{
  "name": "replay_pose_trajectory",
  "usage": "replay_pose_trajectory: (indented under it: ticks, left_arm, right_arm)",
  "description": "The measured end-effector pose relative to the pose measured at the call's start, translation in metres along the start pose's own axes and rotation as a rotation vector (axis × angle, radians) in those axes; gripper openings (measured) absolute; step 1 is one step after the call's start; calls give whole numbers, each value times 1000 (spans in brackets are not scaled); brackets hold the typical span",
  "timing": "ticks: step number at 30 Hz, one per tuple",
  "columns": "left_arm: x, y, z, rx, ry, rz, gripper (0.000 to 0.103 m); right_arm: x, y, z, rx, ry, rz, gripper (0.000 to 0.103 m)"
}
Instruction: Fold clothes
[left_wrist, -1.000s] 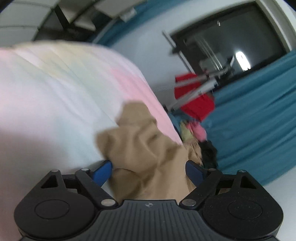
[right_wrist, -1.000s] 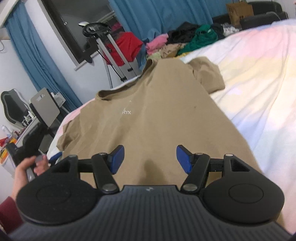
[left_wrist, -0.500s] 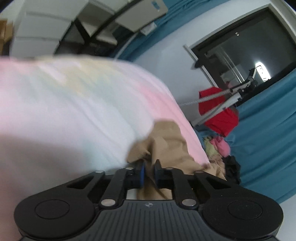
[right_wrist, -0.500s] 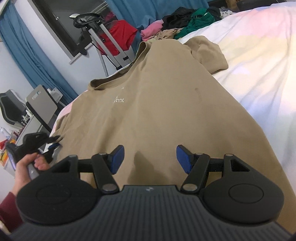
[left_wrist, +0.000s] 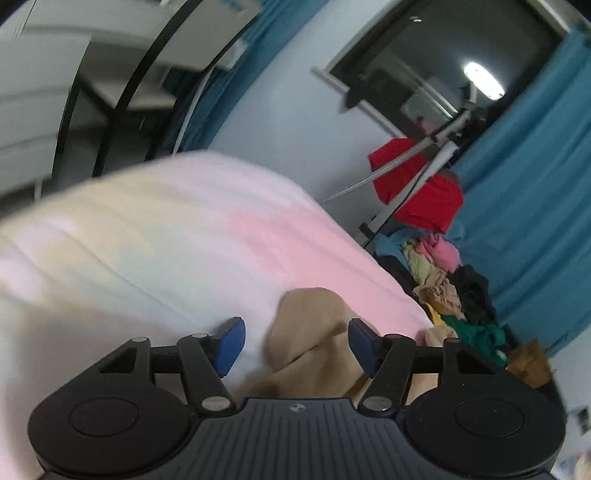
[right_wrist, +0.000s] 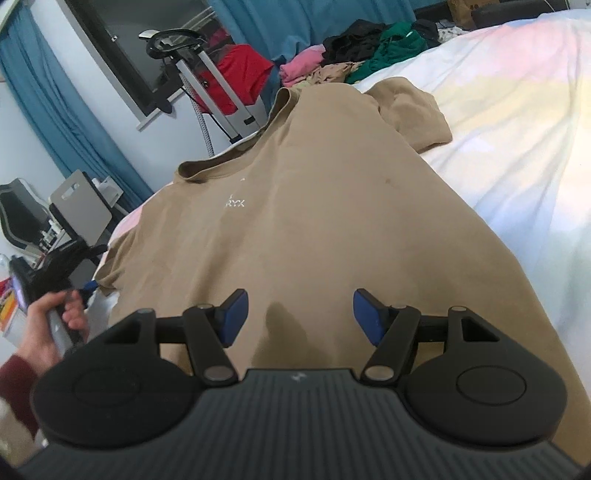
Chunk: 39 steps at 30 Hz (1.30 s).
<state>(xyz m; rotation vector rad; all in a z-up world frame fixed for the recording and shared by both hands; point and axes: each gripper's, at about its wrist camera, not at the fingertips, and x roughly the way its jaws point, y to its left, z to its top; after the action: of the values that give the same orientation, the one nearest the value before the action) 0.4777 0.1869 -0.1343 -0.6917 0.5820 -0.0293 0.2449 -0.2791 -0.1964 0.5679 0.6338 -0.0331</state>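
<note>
- Right wrist view: a tan T-shirt (right_wrist: 306, 206) lies face up and spread flat on a bed (right_wrist: 517, 122), filling the centre of the frame, its collar toward the upper left and its small chest print showing.
- No fold is visible in the body of the shirt; one sleeve (right_wrist: 413, 114), at upper right of centre, lies rumpled on the pastel sheet.
- Right tongs (right_wrist: 299, 314), at lower centre, hang wide open over the hem area with nothing between the blue pads.
- At the frame's lower left a hand (right_wrist: 44, 328) in a dark red sleeve holds the other tool beside the shirt's near sleeve.
- Left wrist view: left tongs (left_wrist: 295, 341) are opening at lower centre; a bunched tan sleeve (left_wrist: 314, 332) sits between the pads, but neither pad presses on it.
- More garments wait in a pile of clothes (right_wrist: 354, 48) at the top of the right wrist frame, past the bed's edge.
- Judged from this, the task is at an early stage: the shirt is laid out, sleeves and body remain to be folded, and the pile is untouched.
</note>
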Motion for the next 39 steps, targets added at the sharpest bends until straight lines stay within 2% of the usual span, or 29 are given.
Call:
replay_pose_trajectory:
  ticks: [1,2,3,4,5,10,13,14,15,17,19,21,24,27,29,31,35,39]
  left_arm:
    - [6,-6,0,15,12,-14,60]
    - [11,-15,-1,74,21,14,51]
    - [15,-25,-2,141,30,51,19]
    - [20,-35,-3,208,39,89,7]
    - [22,-43,-4,265,41,119,7]
    - [15,-67,12,364,-10,289,4]
    - [17,-84,16,475,-60,441,6]
    - [18,-89,14,501,-73,461,6]
    - [19,-93,11,524,-86,473,8]
    - [19,-98,4,542,-114,487,20]
    - [16,-100,-3,533,-130,503,52]
    - [5,-100,-12,531,-136,471,56]
    - [-23,-108,-29,553,-126,406,70]
    - [-70,-119,-53,580,-127,343,77]
    - [-106,-128,-73,606,-131,306,77]
    - [-148,-137,-97,646,-149,272,83]
    - [-228,-152,-139,628,-147,180,86]
    - [-289,-162,-172,621,-151,148,87]
  right_arm:
    - [3,0,0,-5,0,-6,66]
    - [5,0,0,-8,2,-10,66]
    - [8,-1,1,-8,5,-12,66]
    - [9,-1,1,-8,7,-13,66]
    - [10,-2,0,-8,8,-13,65]
    - [8,-5,1,9,7,-4,64]
    - [7,-5,2,10,4,-4,64]
    - [6,-5,2,8,1,-5,65]
    - [5,-4,2,4,-2,-6,65]
    - [4,-3,3,-5,-12,-9,65]
    - [0,-1,4,-23,-30,-12,65]
    - [-3,2,5,-46,-53,-18,66]
    - [-9,7,7,-78,-83,-17,66]
    - [-16,12,10,-115,-117,-19,66]
    - [-23,14,12,-135,-143,-21,66]
    - [-30,15,13,-156,-165,-22,66]
    - [-45,20,12,-196,-192,-16,66]
    - [-66,26,11,-228,-223,4,66]
